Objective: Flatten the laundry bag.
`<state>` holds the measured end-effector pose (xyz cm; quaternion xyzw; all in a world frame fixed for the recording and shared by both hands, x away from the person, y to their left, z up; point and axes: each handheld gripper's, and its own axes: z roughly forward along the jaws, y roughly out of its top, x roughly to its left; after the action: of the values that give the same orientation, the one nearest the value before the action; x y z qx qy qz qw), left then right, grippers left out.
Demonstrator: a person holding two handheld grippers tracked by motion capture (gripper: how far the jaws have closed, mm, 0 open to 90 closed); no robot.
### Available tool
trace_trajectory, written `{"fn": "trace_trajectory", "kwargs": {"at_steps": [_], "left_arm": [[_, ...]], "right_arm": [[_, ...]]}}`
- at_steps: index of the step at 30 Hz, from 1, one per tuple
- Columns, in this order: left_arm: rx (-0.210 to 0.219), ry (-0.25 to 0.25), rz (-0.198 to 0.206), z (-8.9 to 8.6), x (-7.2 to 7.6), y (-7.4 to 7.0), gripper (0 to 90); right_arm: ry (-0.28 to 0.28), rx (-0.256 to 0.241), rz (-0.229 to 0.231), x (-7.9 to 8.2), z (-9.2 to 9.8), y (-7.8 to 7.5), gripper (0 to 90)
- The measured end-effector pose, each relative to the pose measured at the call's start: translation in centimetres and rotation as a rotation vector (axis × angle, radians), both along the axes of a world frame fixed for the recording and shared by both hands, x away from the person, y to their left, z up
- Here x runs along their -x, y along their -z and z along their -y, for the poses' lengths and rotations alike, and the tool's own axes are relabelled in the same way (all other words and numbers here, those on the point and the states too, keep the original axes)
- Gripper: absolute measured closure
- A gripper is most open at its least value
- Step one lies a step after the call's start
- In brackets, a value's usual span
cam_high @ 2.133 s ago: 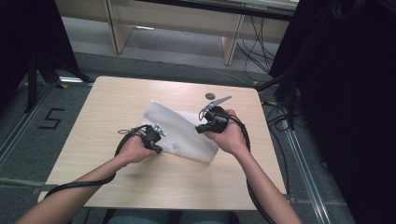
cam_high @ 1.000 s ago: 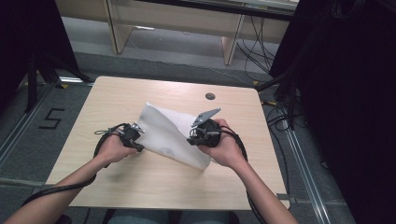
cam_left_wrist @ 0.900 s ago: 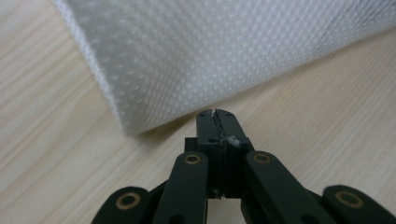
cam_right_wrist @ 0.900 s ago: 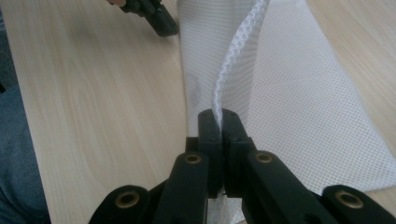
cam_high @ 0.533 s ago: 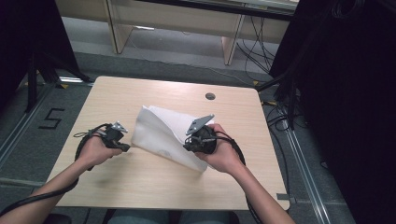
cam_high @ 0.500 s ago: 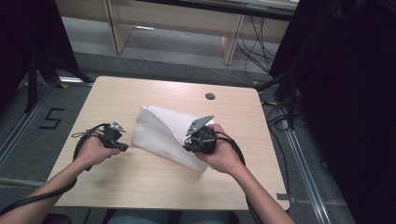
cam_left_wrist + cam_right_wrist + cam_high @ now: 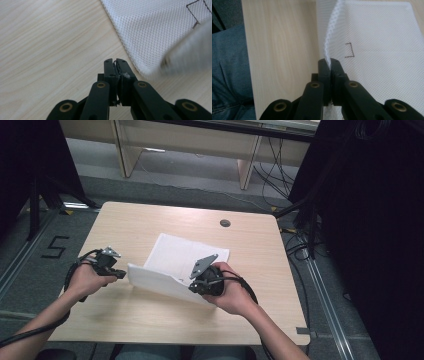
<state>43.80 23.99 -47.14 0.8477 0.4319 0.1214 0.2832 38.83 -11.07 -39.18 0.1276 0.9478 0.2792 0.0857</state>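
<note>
White mesh cloth [image 7: 187,257] lies near the middle of the light wooden worktop [image 7: 135,225], a little toward the person's side. Its long axis runs slantwise — from the near edge by the person up toward the small dark round hole [image 7: 225,223] in the worktop. The far part lies flat. The near edge is lifted up like a low wall, and that raised edge stretches from the left tongs [image 7: 120,274] across to the right tongs [image 7: 196,287].

In the right gripper view, the right tongs [image 7: 329,64] are pressed together on the thin raised edge of the cloth [image 7: 382,45], which stands up straight out of the tips. A small dark stitched mark [image 7: 349,50] sits on the flat mesh just past the tips. Blue jeans [image 7: 229,75] show beyond the worktop's edge.

In the left gripper view, the left tongs [image 7: 115,65] are pressed together too, with a bit of white caught between the tips — they pinch the cloth's corner. The flat mesh [image 7: 155,32] lies beside them, and a blurry lifted strip crosses close to the camera. Dark stitching [image 7: 197,12] shows on the mesh far from the tips.

Seen from high up, the left tongs sit left of the cloth and farther from the hole than the right tongs.
</note>
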Motion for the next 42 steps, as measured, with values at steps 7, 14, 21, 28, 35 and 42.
{"fn": "trace_trajectory", "kwargs": {"at_steps": [7, 14, 21, 28, 35, 42], "left_arm": [[-0.001, 0.000, -0.008, -0.3, 0.0, -0.1, 86.3], [0.018, 0.005, -0.011, 0.0, 0.1, -0.4, 84.7], [0.033, 0.016, 0.020, 0.8, 0.1, -0.8, 83.9], [0.046, 0.037, 0.036, 1.7, 0.4, -1.2, 83.2], [0.060, 0.083, 0.030, 3.4, 0.7, -1.4, 82.7], [0.069, 0.124, 0.035, 5.4, 1.0, -1.5, 81.7]], "right_arm": [[-0.019, 0.009, -0.007, 0.7, -0.2, 0.8, 89.4], [-0.027, 0.009, -0.031, 1.1, -0.1, 1.4, 89.4], [-0.038, 0.005, -0.051, 1.7, 0.2, 2.0, 89.3], [-0.041, 0.006, -0.078, 2.6, 0.9, 2.8, 89.3], [-0.035, 0.004, -0.097, 3.4, 1.9, 3.7, 89.2], [-0.003, 0.009, -0.121, 4.2, 3.2, 4.7, 89.1]]}}
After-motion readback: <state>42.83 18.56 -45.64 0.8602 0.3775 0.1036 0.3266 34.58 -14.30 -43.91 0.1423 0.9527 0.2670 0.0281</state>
